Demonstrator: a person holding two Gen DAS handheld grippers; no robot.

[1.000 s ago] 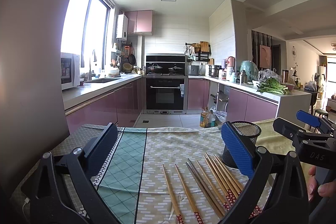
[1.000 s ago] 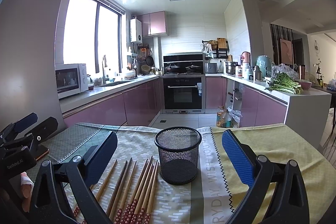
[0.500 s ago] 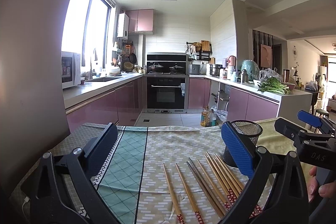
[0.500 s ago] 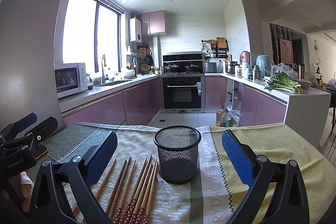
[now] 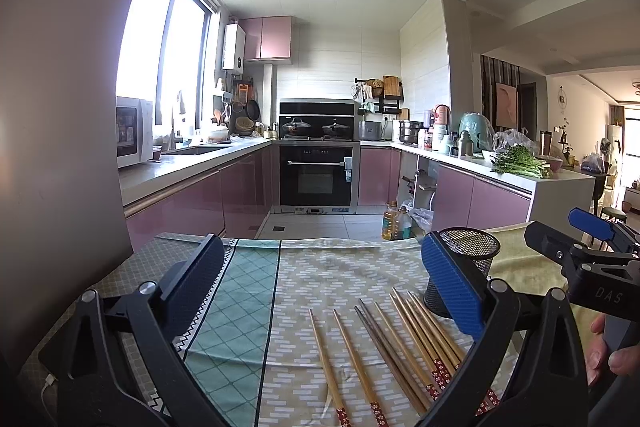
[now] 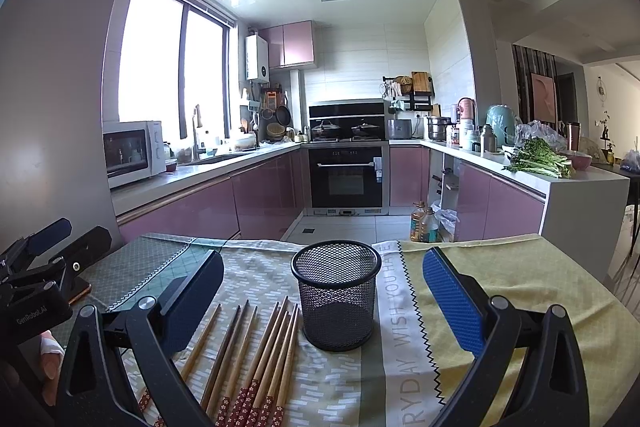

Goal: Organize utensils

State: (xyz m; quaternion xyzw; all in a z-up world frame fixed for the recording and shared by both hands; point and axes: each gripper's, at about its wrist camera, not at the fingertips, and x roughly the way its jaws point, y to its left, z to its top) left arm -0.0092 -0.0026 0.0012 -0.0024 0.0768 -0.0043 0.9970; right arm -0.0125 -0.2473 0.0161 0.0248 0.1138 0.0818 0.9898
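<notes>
A home kitchen: pink cabinets [image 6: 192, 211], built-in oven [image 6: 347, 177], microwave [image 6: 132, 151], sink tap [image 6: 196, 131] under the window [image 6: 172, 67].

Mesh cup [image 6: 336, 301] marginally nearer, lower.

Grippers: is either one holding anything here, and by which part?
Nothing is held. The left gripper and right gripper are both open and empty; the chopsticks lie on the tablecloth beside the mesh cup.

Left gripper [image 5: 320, 287], right gripper [image 6: 322, 291]: black frames, blue ribbed pads [image 6: 450, 301], silver screws; white lettering on bodies.
</notes>
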